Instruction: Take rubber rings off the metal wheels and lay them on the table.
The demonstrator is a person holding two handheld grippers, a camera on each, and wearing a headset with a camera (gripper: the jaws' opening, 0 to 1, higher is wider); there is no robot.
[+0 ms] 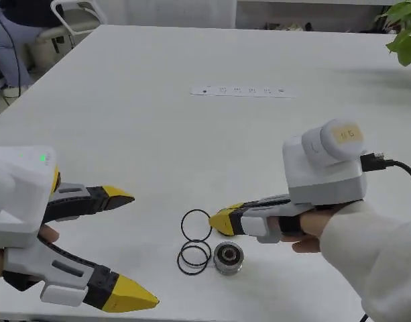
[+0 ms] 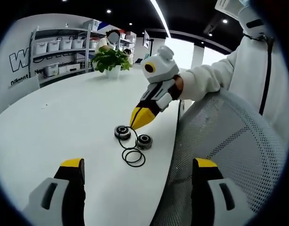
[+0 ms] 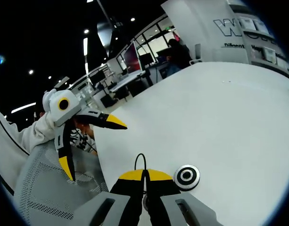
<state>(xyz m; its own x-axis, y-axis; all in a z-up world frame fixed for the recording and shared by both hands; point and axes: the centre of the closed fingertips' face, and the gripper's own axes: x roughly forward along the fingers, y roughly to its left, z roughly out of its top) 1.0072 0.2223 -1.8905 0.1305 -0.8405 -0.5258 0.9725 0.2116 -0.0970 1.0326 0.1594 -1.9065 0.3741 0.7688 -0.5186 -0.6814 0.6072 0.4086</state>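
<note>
- Head view: by the bench's (image 1: 158, 134) near edge we see a metal wheel (image 1: 228, 257) beside two loose rings (image 1: 179, 260). The right gripper (image 1: 222, 221), clamped, pinches a rubber ring (image 1: 182, 226). The left gripper (image 1: 128, 248) gapes wide, holding nothing.
- Left gripper view: a mesh chair back (image 2: 219, 141) hides the bench's right part, and a second wheel (image 2: 122, 132) lies below the right gripper's tip.
- Right gripper view: the rubber ring's loop rises from closed tips, its lower part hidden.
</note>
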